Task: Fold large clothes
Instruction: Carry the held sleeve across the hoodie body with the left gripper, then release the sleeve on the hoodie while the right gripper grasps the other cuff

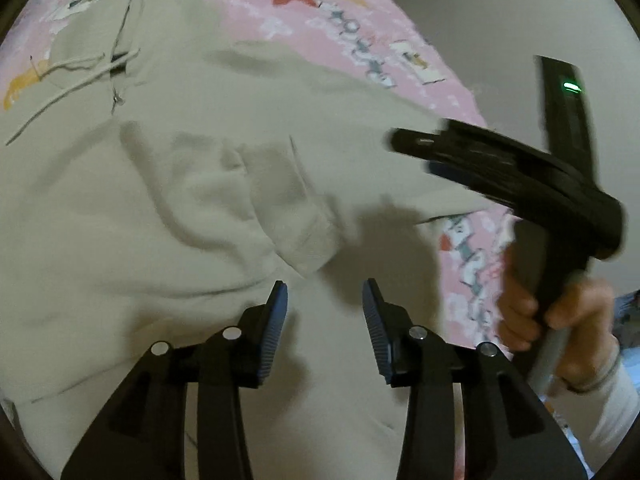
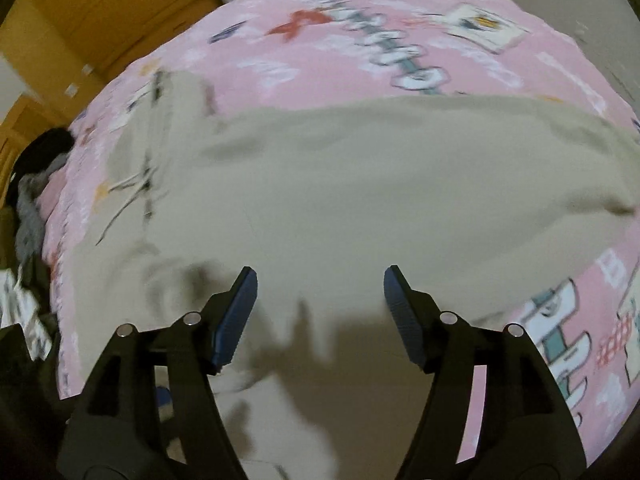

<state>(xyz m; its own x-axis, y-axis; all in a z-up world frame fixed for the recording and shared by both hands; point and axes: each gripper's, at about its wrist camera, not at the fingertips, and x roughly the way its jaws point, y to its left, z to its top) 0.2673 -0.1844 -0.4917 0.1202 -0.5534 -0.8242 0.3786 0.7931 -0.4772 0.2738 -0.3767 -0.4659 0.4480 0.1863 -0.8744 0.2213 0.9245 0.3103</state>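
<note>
A beige hoodie (image 1: 168,184) lies spread on a pink patterned bed cover (image 1: 360,32). Its hood and white drawstrings (image 1: 68,80) are at the upper left, and a sleeve cuff (image 1: 304,240) lies folded across the body. My left gripper (image 1: 325,312) is open and empty just above the hoodie, near the cuff. The right gripper (image 1: 412,142) shows blurred at the right of the left wrist view, held over the hoodie's right edge. In the right wrist view the right gripper (image 2: 320,300) is open and empty above the hoodie (image 2: 340,200).
The pink cover (image 2: 360,40) reaches the bed's right edge, with a pale wall (image 1: 500,8) beyond. A wooden wardrobe (image 2: 88,8) stands at the far left. Dark and grey clothes (image 2: 32,184) are piled at the bed's left side.
</note>
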